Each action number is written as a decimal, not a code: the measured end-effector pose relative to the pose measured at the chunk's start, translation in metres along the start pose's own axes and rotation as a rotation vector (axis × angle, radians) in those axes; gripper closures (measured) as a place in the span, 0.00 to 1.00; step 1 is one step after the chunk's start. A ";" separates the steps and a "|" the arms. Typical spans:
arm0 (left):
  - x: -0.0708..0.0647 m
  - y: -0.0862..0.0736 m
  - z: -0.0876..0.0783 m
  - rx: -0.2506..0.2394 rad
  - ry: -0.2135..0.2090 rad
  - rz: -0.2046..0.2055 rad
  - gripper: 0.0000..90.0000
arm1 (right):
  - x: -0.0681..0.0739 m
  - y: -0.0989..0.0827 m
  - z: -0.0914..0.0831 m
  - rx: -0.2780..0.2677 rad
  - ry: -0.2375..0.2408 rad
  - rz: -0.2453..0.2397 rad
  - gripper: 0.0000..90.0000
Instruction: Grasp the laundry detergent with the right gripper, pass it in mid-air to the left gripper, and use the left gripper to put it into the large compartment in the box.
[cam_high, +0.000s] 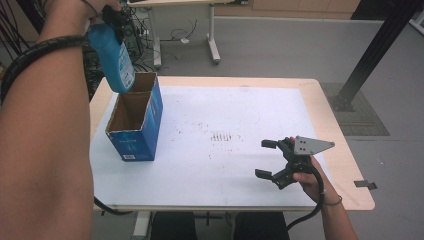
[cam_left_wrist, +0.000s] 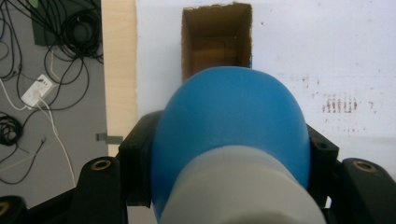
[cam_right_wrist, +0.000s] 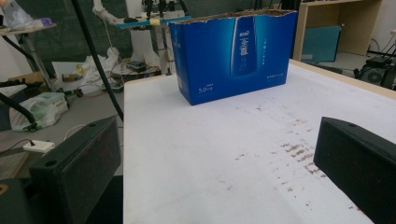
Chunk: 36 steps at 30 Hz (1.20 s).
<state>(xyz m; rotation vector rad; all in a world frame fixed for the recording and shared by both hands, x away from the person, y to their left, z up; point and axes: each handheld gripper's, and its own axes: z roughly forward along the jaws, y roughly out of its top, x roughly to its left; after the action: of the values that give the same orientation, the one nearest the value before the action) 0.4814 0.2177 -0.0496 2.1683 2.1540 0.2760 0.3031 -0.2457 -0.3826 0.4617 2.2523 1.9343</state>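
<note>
- We work at a table (cam_high: 345, 165) with a white sheet over its wooden top, in a workshop with cables on the floor to the left and another table behind.
- A blue box (cam_high: 135, 125) stands near the sheet's left edge, its top open and its long printed side facing our right gripper's camera, so the mouth is free to take something from above.
- Our left gripper (cam_high: 114, 17) is raised above the box and clamped on a blue bottle (cam_high: 112, 55); in the left gripper view the black jaws press the bottle's sides just below its pale cap end.
- The bottle hangs base down, slightly tilted, its base at the box's far compartment. We judge it is held this way so it can slide straight into the opening.
- Our right gripper (cam_high: 267, 159) rests low over the sheet on the right, well apart from the box, jaws wide apart and holding nothing. It seems to be waiting, clear of the left arm's path.
- Brown scuffs (cam_high: 226, 136) mark the sheet's middle.
</note>
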 end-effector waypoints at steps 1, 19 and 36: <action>0.000 0.000 0.003 0.005 0.001 0.002 0.41 | 0.000 0.000 0.000 0.001 0.000 0.000 0.01; 0.005 -0.008 0.050 0.075 -0.033 -0.012 0.41 | 0.000 0.001 0.006 0.005 0.010 -0.002 0.01; 0.000 -0.013 0.094 0.142 -0.034 0.003 0.42 | -0.001 0.001 0.006 0.004 0.008 0.002 0.01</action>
<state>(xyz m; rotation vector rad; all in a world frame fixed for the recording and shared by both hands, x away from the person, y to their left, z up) 0.4858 0.2247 -0.1444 2.2312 2.2148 0.0879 0.3054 -0.2406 -0.3828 0.4576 2.2618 1.9360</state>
